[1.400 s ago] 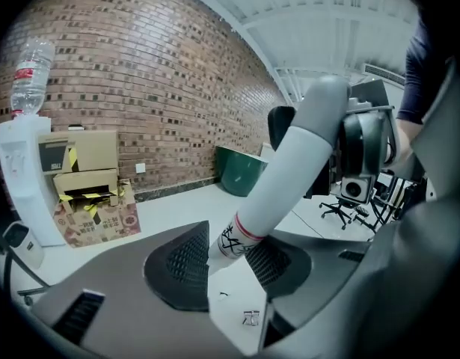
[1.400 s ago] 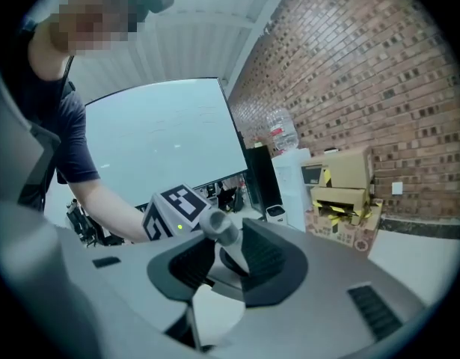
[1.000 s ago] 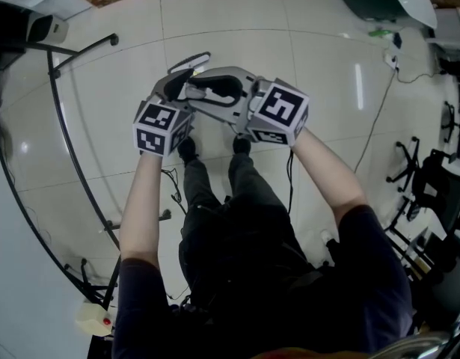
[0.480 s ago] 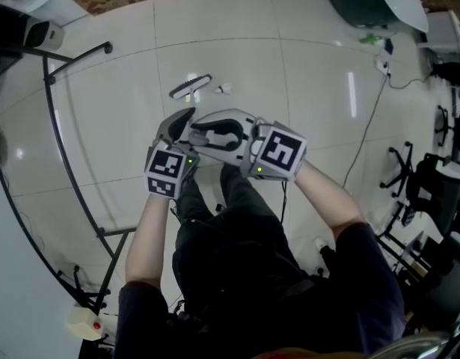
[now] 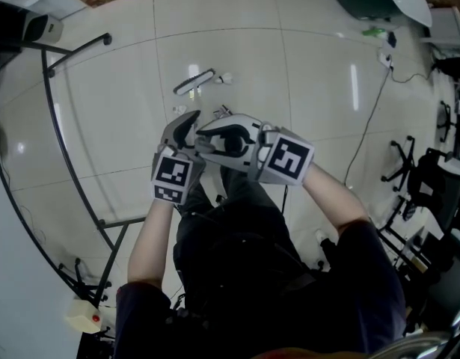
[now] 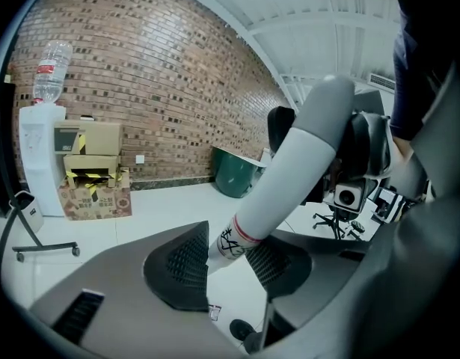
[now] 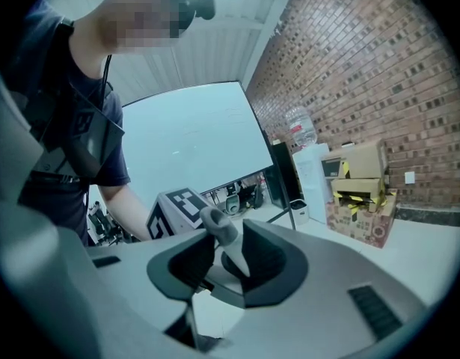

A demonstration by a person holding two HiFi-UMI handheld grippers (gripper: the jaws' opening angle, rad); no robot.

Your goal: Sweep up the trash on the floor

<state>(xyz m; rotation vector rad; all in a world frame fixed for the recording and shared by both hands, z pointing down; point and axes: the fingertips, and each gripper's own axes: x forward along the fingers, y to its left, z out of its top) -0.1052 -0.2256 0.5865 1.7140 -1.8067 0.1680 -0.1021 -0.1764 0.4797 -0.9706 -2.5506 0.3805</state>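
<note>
Left gripper (image 6: 228, 259) clamped on a grey handle (image 6: 289, 170), pads either side just below its red band. Right gripper (image 7: 224, 264) closed on a rounded grey tip (image 7: 217, 229); same tool or a second one, cannot tell. No brush head in view. Trash: small white scraps (image 5: 227, 77) and a long pale strip (image 5: 194, 82) on the floor (image 5: 319, 126), just beyond the grippers, apart from the black frame (image 5: 61, 140) toward the floor's left edge. Judged: scraps light, likely to skitter on glossy tile, so short gentle strokes. Handle stiff, smooth, probably slippery; grip the straight grey shaft, not the taper.
</note>
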